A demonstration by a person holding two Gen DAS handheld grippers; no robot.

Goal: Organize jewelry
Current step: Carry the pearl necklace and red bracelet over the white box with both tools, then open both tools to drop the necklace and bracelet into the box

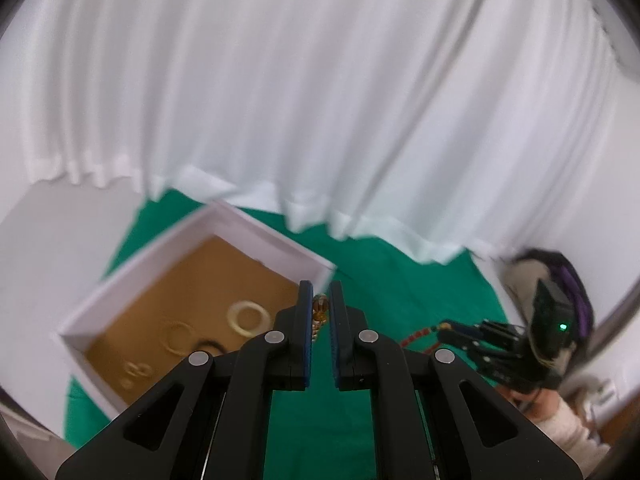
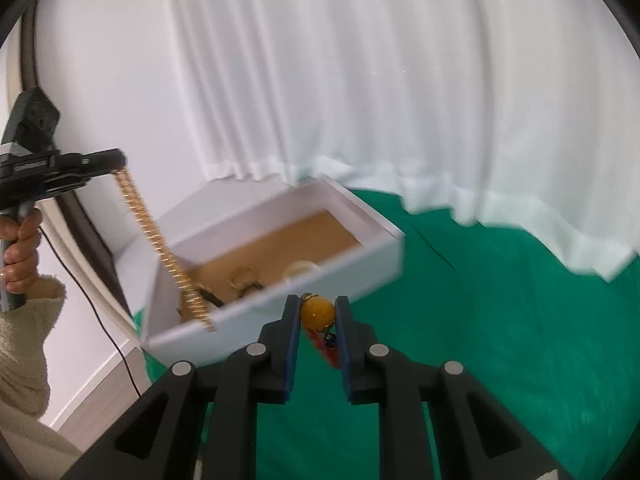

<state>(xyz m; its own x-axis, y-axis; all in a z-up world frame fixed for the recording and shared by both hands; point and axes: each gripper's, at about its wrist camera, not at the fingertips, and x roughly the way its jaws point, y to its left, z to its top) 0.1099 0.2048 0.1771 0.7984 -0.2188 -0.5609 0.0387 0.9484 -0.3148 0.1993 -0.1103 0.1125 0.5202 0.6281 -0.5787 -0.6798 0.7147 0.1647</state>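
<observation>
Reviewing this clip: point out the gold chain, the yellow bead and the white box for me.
gold chain (image 2: 160, 236), right wrist view, middle of the hanging length.
yellow bead (image 2: 317, 312), right wrist view, centre of the bead between the right gripper's fingers.
white box (image 1: 276, 236), left wrist view, on its far rim.

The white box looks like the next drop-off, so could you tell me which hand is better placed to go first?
Probably left. The left gripper holds a gold chain already dangling at the white box, while the right gripper grips an amber bead short of the near wall.
</observation>
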